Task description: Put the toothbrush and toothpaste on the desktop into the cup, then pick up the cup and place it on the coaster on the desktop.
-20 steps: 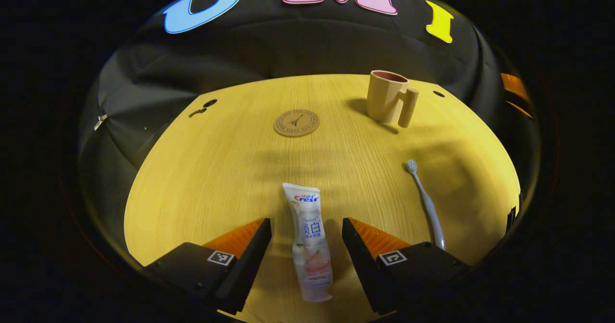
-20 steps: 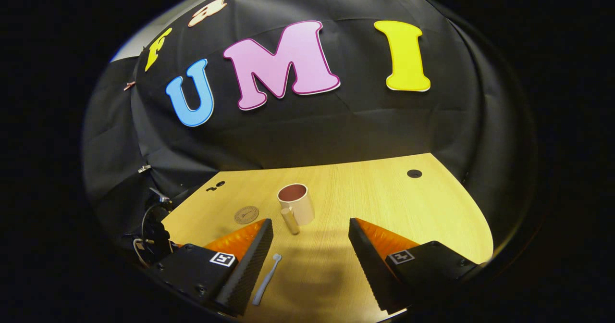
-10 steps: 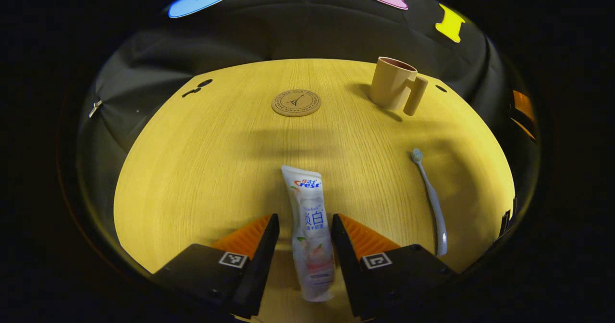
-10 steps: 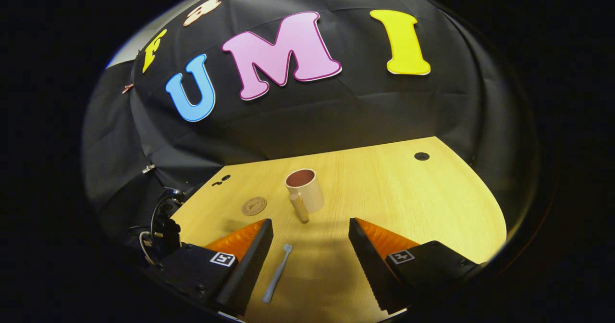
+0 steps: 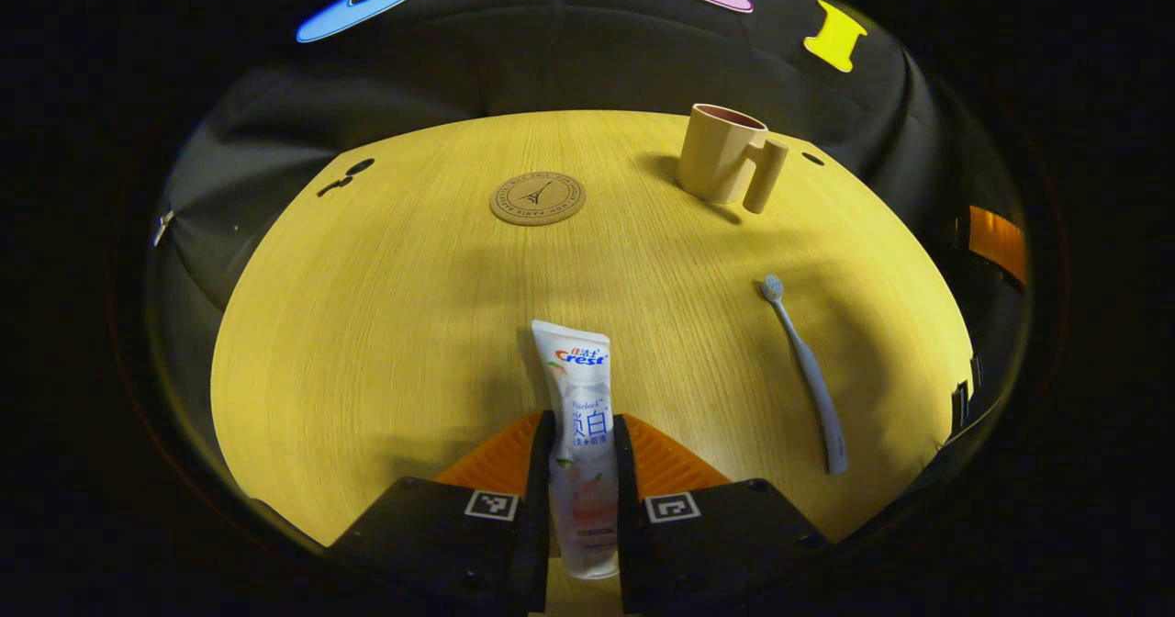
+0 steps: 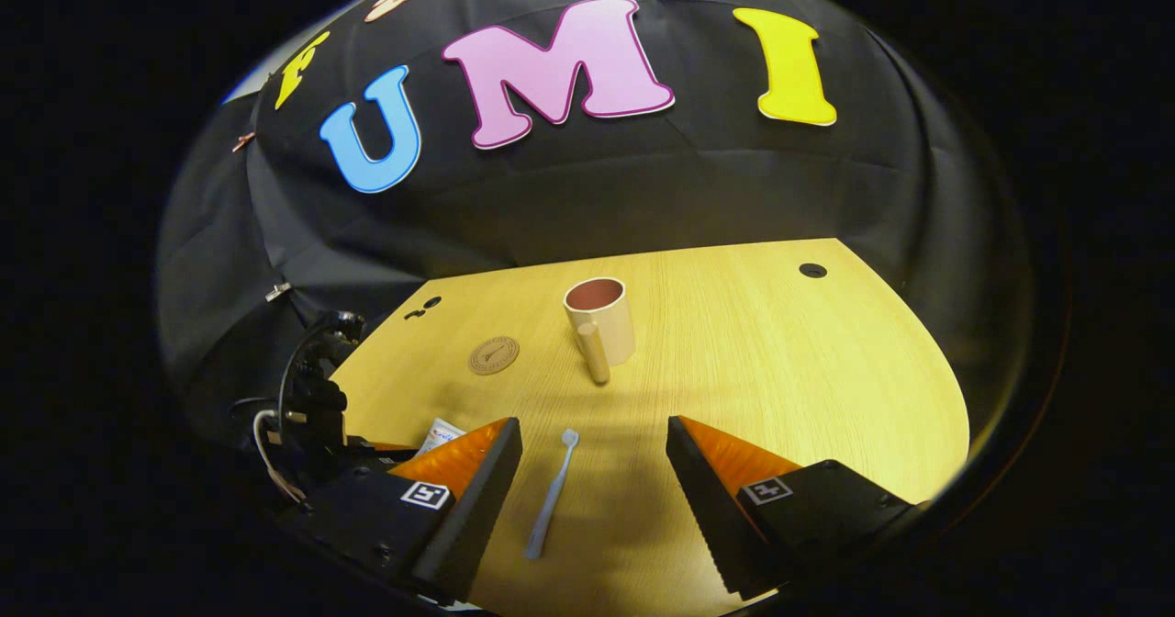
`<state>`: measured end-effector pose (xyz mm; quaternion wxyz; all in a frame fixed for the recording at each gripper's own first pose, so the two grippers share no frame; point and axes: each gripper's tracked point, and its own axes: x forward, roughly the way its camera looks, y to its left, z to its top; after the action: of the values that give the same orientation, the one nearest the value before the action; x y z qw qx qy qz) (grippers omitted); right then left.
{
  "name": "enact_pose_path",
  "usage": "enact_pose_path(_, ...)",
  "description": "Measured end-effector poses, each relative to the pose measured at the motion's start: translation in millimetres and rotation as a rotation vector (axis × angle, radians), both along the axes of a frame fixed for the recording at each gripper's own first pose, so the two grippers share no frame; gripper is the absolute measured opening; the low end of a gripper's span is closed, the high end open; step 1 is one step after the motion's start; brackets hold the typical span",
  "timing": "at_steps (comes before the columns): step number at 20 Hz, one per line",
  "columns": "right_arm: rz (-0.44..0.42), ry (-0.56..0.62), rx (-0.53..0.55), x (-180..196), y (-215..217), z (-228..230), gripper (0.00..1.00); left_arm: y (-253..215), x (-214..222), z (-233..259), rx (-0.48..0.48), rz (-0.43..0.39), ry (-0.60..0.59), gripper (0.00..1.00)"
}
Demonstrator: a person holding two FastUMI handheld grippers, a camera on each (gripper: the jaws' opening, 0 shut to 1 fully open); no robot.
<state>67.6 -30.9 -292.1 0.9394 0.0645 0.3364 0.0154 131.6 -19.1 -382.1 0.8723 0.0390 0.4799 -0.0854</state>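
Toothpaste (image 5: 580, 433) between left gripper (image 5: 582, 426) fingers

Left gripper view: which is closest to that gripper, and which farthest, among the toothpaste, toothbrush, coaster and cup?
1. Toothpaste: between the left gripper's fingers, which press on it.
2. Toothbrush: lying on the table off to the right.
3. Coaster: farther back, near the middle.
4. Cup: upright at the back right, about as far as the coaster; too close to call.

The toothpaste (image 5: 581, 433) tube, squeezed between the left jaws, reads "Crest" just ahead of them, with Chinese characters below.
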Motion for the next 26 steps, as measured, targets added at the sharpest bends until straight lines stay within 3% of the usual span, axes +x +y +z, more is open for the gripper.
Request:
enact_pose_path(4, -0.006, 0.061, 0.013, -6, 12, -17, 0.98, -1, 0, 6, -0.064, 0.011, -0.008, 0.39)
enact_pose_path(5, -0.002, 0.073, 0.002, -6, 14, -22, 0.98, -1, 1, 10, -0.074, 0.013, -0.018, 0.35)
enact_pose_path(8, 0.024, 0.113, -0.023, -6, 23, -37, 0.98, 1, -2, 24, -0.105, 0.021, -0.044, 0.35)
enact_pose_path(12, 0.038, 0.215, -0.085, -5, 27, -70, 0.98, 8, -5, 42, -0.173, 0.099, -0.072, 0.35)
enact_pose_path(14, 0.051, 0.279, -0.096, -5, 33, -89, 0.98, 16, -12, 42, -0.158, 0.111, -0.075, 0.39)
enact_pose_path(15, 0.063, 0.305, -0.107, -5, 36, -99, 0.98, 18, -14, 43, -0.15, 0.104, -0.083, 0.35)
enact_pose_path(17, 0.088, 0.353, -0.13, -8, 40, -117, 0.99, 17, -21, 46, -0.161, 0.102, -0.09, 0.39)
enact_pose_path(18, 0.09, 0.373, -0.137, -9, 41, -123, 0.99, 17, -25, 48, -0.176, 0.111, -0.091, 0.35)
enact_pose_path(19, 0.084, 0.39, -0.139, -9, 41, -128, 0.99, 18, -26, 51, -0.188, 0.125, -0.094, 0.39)
enact_pose_path(20, 0.075, 0.4, -0.144, -8, 38, -134, 0.97, 20, -29, 52, -0.195, 0.136, -0.096, 0.35)
enact_pose_path(24, 0.048, 0.443, -0.149, -7, 37, -148, 0.94, 29, -35, 53, -0.195, 0.16, -0.098, 0.34)
enact_pose_path(25, 0.055, 0.455, -0.158, -10, 40, -150, 0.92, 32, -36, 54, -0.193, 0.161, -0.098, 0.39)
enact_pose_path(26, 0.061, 0.459, -0.18, -12, 40, -151, 0.88, 33, -37, 53, -0.192, 0.162, -0.097, 0.35)
